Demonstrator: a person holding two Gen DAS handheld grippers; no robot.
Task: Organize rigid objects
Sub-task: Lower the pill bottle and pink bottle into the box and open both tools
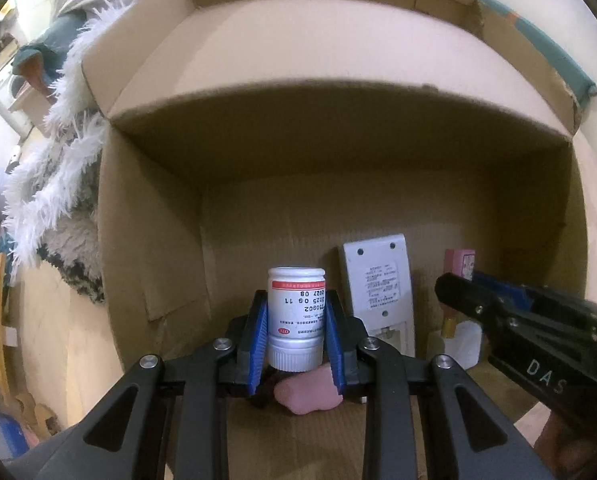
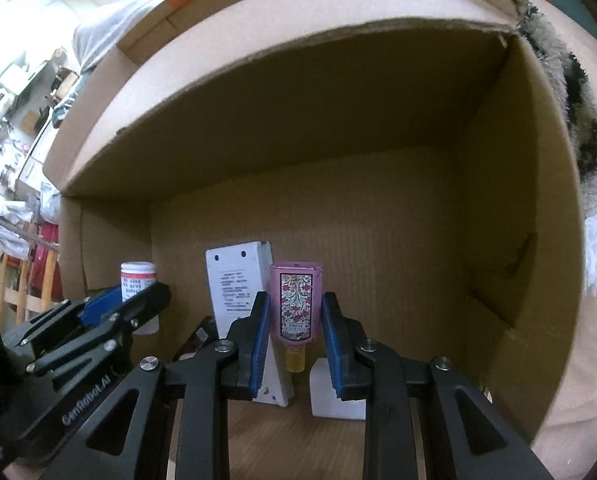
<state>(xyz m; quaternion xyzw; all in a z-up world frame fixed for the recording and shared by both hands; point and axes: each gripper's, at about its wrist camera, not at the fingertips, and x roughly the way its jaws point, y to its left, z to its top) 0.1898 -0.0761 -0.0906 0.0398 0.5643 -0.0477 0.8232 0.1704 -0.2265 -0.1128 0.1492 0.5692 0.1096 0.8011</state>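
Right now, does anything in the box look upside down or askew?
Yes. The pill bottle in the left gripper is inverted: cap toward the camera, date print upside down. The pink perfume bottle between the right gripper's fingers is also inverted, gold neck down. The white remote leans against the back wall.

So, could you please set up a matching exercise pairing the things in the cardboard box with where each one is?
Things:
1. white pill bottle
2. pink perfume bottle
3. white remote
4. pink lump

Places:
A. leaning on the back wall
B. between the right claw's fingers
C. on the box floor under the left claw
D. between the left claw's fingers

Pairs: 1-D, 2-B, 3-A, 4-C
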